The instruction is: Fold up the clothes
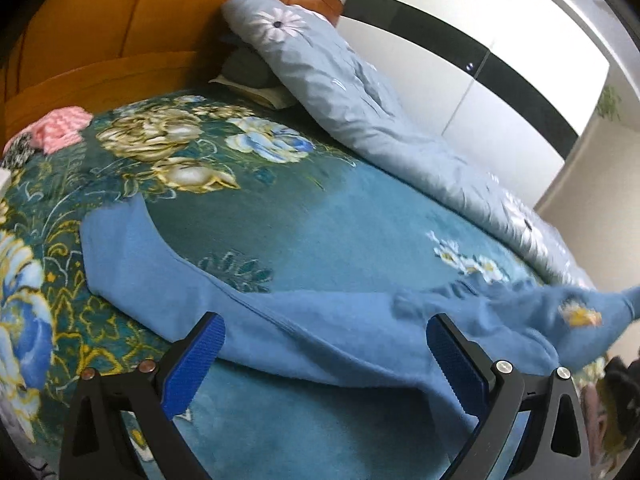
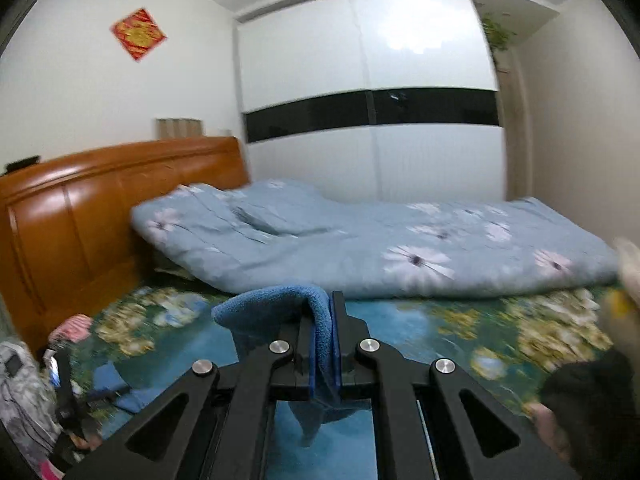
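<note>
A blue fleece garment (image 1: pixel 160 264) lies across the near part of the bed, one end flat at the left. Its other end, with a small yellow flower motif (image 1: pixel 580 314), rises blurred toward the right edge. My left gripper (image 1: pixel 325 322) stands open over it, its blue pads (image 1: pixel 200 348) wide apart and the cloth running between them without being pinched. In the right wrist view my right gripper (image 2: pixel 330 320) is shut on a fold of the same blue garment (image 2: pixel 272 304), which drapes over the left finger and hangs below the jaws.
The bed has a teal floral blanket (image 1: pixel 240 220). A light blue quilt (image 1: pixel 360 92) is heaped along its far side against a white wardrobe (image 1: pixel 500 80). A wooden headboard (image 1: pixel 100 40) and a pink cloth (image 1: pixel 60 124) are at the left. A dark sleeve (image 2: pixel 592 392) shows at lower right.
</note>
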`<action>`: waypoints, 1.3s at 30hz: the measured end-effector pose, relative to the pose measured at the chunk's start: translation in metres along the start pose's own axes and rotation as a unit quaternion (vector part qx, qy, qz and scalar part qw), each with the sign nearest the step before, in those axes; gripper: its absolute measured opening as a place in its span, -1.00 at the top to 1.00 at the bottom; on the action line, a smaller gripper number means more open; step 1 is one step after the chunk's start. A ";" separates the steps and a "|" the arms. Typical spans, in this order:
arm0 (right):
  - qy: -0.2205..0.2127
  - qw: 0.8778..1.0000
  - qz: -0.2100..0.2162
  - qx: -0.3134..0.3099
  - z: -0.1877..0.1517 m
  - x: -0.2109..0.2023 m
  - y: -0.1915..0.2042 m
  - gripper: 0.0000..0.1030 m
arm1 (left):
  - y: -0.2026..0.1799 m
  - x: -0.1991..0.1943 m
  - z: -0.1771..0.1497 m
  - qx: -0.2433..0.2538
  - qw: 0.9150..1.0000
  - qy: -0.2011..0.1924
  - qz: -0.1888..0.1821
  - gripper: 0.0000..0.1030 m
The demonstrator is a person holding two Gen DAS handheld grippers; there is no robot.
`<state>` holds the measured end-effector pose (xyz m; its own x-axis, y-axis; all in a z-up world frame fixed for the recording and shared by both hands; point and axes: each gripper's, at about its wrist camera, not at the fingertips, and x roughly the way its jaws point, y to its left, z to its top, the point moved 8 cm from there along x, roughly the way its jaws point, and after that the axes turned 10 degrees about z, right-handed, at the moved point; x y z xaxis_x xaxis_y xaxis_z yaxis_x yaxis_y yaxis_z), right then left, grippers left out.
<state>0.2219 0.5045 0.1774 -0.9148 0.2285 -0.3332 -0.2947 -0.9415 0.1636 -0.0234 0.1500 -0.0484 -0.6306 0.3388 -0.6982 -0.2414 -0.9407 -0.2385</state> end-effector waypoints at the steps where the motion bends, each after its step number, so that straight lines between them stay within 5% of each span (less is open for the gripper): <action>1: 0.010 1.000 -0.015 0.007 -0.011 -0.004 -0.012 0.88 | -0.004 0.000 -0.001 0.007 1.000 0.000 0.001 -0.98; 6: 0.094 0.989 -0.098 0.063 -0.088 -0.017 -0.085 0.88 | -0.028 0.005 -0.011 0.049 0.999 0.008 0.000 -0.98; 14: 0.193 0.964 -0.112 0.146 -0.178 -0.013 -0.129 0.83 | -0.061 0.018 -0.038 0.095 0.994 0.046 -0.032 -0.98; 17: 0.191 0.962 -0.121 0.150 -0.183 -0.017 -0.136 0.56 | -0.065 0.024 -0.055 0.092 0.993 0.070 -0.037 -0.98; 19: 0.178 0.964 -0.130 0.150 -0.179 -0.021 -0.137 0.13 | -0.070 0.022 -0.055 0.093 0.992 0.074 -0.041 -0.98; 25: 0.122 0.974 -0.137 0.136 -0.160 -0.048 -0.129 -0.02 | -0.087 0.018 -0.043 0.102 0.991 0.075 -0.049 -0.98; 31: 0.169 0.983 -0.044 0.064 -0.159 0.010 -0.079 -0.02 | -0.101 0.024 -0.035 0.116 0.988 0.086 -0.049 -0.98; 35: 0.237 0.971 0.019 0.034 -0.181 0.091 -0.052 -0.02 | -0.106 0.028 -0.041 0.121 0.986 0.103 -0.054 -0.98; 39: 0.296 0.955 0.030 -0.012 -0.208 0.154 -0.044 -0.02 | -0.101 0.032 -0.040 0.133 0.982 0.122 -0.051 -0.98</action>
<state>0.1514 0.5300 -0.0744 -0.6106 0.0013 -0.7919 -0.2344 -0.9555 0.1792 0.0103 0.2547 -0.0732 -0.4064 0.3857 -0.8283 -0.4981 -0.8535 -0.1530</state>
